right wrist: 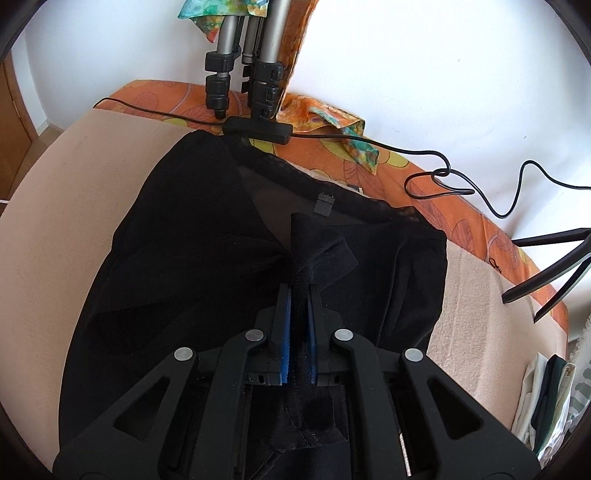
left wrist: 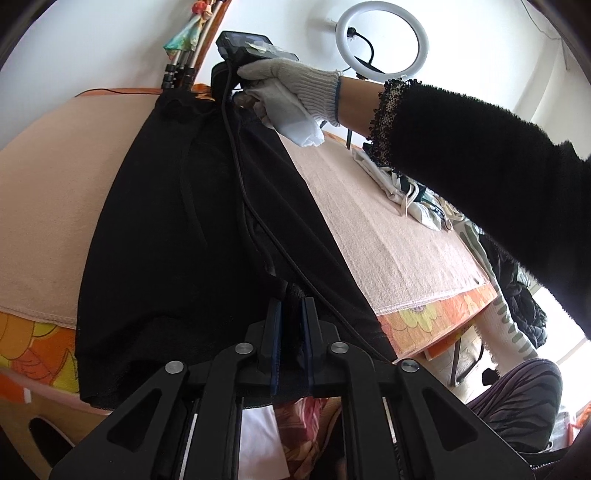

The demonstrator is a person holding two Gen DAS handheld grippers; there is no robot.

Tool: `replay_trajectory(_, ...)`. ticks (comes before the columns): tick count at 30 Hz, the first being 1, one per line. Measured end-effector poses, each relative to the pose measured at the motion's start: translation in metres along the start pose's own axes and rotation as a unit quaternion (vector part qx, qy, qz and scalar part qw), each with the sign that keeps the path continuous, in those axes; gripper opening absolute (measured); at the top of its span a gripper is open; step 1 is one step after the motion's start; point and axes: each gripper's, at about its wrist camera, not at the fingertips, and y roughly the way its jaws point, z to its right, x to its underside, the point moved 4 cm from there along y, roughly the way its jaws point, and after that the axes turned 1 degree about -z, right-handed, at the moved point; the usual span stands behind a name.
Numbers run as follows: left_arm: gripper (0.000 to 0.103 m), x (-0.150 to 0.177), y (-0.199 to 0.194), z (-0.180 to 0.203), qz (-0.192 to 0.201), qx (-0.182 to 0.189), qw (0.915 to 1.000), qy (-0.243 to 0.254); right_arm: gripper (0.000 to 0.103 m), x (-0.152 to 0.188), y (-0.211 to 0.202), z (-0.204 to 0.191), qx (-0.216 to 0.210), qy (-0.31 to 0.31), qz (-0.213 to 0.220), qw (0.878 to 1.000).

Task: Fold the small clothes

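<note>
A black garment [left wrist: 177, 221] lies spread on a beige towel [left wrist: 391, 243], its near hem hanging over the table's front edge. My left gripper [left wrist: 293, 301] sits at the near edge with its jaws slightly apart and a small bunch of black cloth loose between them. At the garment's far end a gloved hand [left wrist: 295, 81] holds the right gripper's body; its fingertips are hidden there. In the right wrist view the garment [right wrist: 184, 240] shows a waistband with a small label [right wrist: 324, 204]. My right gripper [right wrist: 300, 290] stands a little open around a raised fold of the cloth.
An orange flowered cloth [right wrist: 458, 206] covers the table under the towel. Tripod legs [right wrist: 240, 74], a black power box [right wrist: 256, 129] and a looping cable [right wrist: 436, 173] lie at the back. A pile of light clothes [left wrist: 406, 195] sits to the right. A ring light [left wrist: 382, 35] stands behind.
</note>
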Motion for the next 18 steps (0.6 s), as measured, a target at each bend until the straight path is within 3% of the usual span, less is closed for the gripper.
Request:
replay_trajectory(1,0.016,0.0,-0.001,0.001,-0.003,-0.005,1.0,0.001,0.032,0.001,-0.005,0.001,-0.01,0.002,0.006,1.0)
replay_trajectory(2,0.019,0.0,-0.004,0.001,-0.005,-0.009,0.9999,0.004,0.048,0.003,-0.013,0.002,-0.02,0.004,0.014,1.0)
replay_trajectory(3,0.019,0.0,-0.007,0.003,-0.003,-0.007,0.9999,0.01,0.054,0.004,-0.022,0.004,-0.026,0.004,0.023,0.999)
replay_trajectory(5,0.02,0.0,-0.015,0.005,-0.001,-0.007,0.9997,0.024,0.054,0.009,-0.045,0.01,-0.036,0.007,0.043,0.998)
replay_trajectory(8,0.035,0.001,-0.031,0.007,0.001,-0.005,0.9988,0.048,0.054,0.024,-0.084,0.03,-0.063,0.035,0.064,0.995)
replay_trajectory(10,0.037,0.002,-0.045,0.007,0.009,-0.006,0.9978,0.066,0.054,0.042,-0.111,0.045,-0.073,0.05,0.077,0.993)
replay_trajectory(18,0.041,0.009,-0.083,-0.013,0.019,-0.047,0.9893,0.137,0.054,0.164,-0.196,0.06,-0.109,0.076,0.098,0.986)
